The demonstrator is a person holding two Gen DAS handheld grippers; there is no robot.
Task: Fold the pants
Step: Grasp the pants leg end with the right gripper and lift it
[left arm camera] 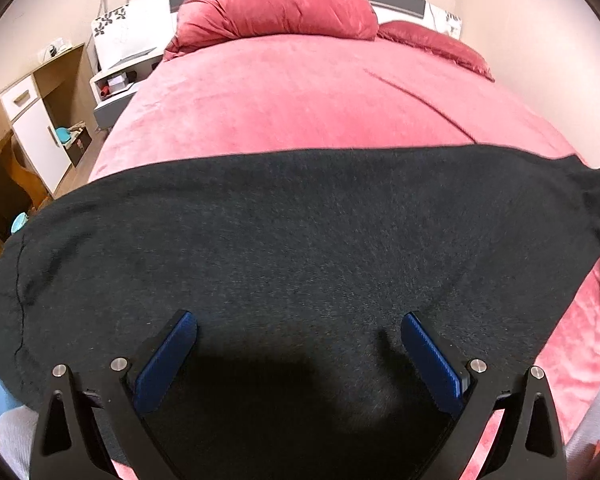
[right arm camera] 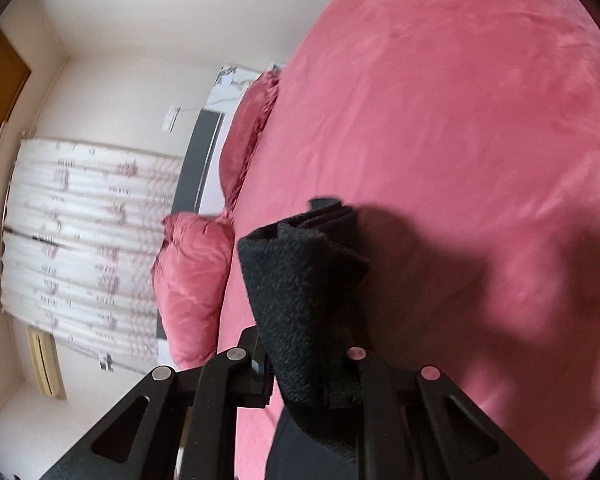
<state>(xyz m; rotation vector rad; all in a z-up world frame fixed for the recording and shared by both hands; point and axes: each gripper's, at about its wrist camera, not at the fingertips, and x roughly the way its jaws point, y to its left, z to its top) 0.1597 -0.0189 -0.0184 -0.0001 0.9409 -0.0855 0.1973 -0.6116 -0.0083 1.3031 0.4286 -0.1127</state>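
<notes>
The black pants (left arm camera: 300,240) lie flat across the pink bed (left arm camera: 300,100), filling the left view from 9 to 3 o'clock. The right gripper (right arm camera: 304,376) pinches a bunched end; a weak hold could drop it. The left gripper (left arm camera: 300,352), spread wide, hovers over the cloth.

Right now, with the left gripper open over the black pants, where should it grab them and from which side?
Probably the near edge of the black pants, directly under the open left gripper, coming straight down. The cloth lies flat across the pink bed, so only an edge gives the fingers a bite. The right gripper already pinches a bunched end.
</notes>
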